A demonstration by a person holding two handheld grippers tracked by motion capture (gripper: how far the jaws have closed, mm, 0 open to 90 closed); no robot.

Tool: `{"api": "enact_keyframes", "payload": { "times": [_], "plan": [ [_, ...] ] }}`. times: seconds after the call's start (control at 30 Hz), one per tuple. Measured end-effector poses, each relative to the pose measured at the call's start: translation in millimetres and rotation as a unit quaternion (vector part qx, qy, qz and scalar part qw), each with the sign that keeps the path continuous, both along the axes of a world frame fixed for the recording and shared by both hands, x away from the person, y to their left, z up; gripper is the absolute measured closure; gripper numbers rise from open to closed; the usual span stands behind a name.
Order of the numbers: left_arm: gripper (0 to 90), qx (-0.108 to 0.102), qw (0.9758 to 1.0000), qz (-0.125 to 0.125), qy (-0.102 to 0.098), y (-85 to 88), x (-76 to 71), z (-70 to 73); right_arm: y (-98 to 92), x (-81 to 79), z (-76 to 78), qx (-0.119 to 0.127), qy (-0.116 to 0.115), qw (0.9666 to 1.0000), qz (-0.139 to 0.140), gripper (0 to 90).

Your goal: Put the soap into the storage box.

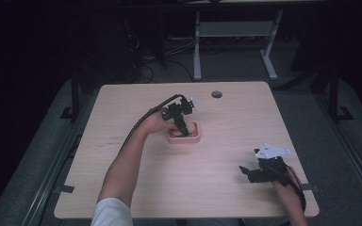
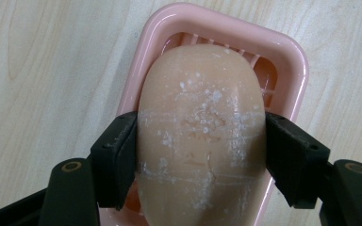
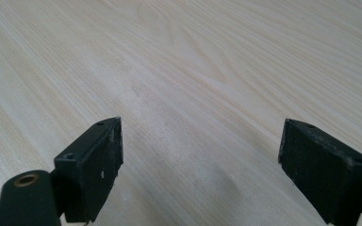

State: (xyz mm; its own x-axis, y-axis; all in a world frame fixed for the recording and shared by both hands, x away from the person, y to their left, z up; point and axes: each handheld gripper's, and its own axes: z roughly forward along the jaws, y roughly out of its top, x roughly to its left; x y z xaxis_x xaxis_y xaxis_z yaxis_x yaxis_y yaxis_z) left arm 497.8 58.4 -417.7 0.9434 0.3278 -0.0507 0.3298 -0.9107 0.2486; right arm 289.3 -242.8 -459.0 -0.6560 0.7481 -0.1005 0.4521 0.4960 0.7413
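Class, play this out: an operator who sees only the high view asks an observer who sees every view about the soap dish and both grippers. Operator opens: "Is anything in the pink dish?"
Observer: Yes, a peach-coloured soap bar lies in the pink dish, over its slotted floor.
Operator: Does the left gripper have it?
Observer: The left gripper has a jaw against each long side of the bar; I read that as a grip.
Operator: What condition is the bar in?
Observer: Its top is scuffed with white flecks and faint lines.
Operator: And the right gripper?
Observer: The right gripper is open over bare wooden table, nothing between its jaws.
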Motion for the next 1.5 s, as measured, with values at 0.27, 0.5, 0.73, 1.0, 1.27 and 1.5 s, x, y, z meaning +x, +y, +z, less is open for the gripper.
{"api": "enact_keyframes", "payload": {
  "times": [0.27, 0.5, 0.73, 1.0, 1.27, 1.5],
  "plan": [
    [29.9, -0.022, 0.9996, 0.003, -0.019, 3.6, 0.4, 11.2, 0.9, 0.2, 0.2, -0.004, 0.0, 1.0, 0.003, 13.8],
    [25.7, -0.018, 0.9997, 0.005, -0.018, 10.2, -3.4, 16.5, 1.7, 0.2, 0.1, -0.001, 0.001, 1.0, 0.002, 13.8],
    [24.6, -0.01, 0.9996, 0.001, -0.025, 13.9, -10.8, 22.3, 2.0, 0.6, 0.0, 0.0, 0.001, 1.0, 0.0, 13.8],
    [24.7, -0.022, 0.9992, 0.0, -0.035, 17.7, -16.0, 29.9, 0.3, 0.5, 0.2, 0.0, -0.002, 1.0, -0.001, 13.8],
    [24.6, -0.028, 0.9989, 0.001, -0.037, 24.7, -23.1, 33.4, 0.6, 0.7, 0.2, -0.007, -0.003, 1.0, 0.002, 13.8],
    [24.3, -0.022, 0.9988, -0.005, -0.043, 25.2, -30.2, 36.6, 2.2, 0.5, -0.6, -0.008, 0.0, 1.0, 0.0, 13.8]
  ]
}}
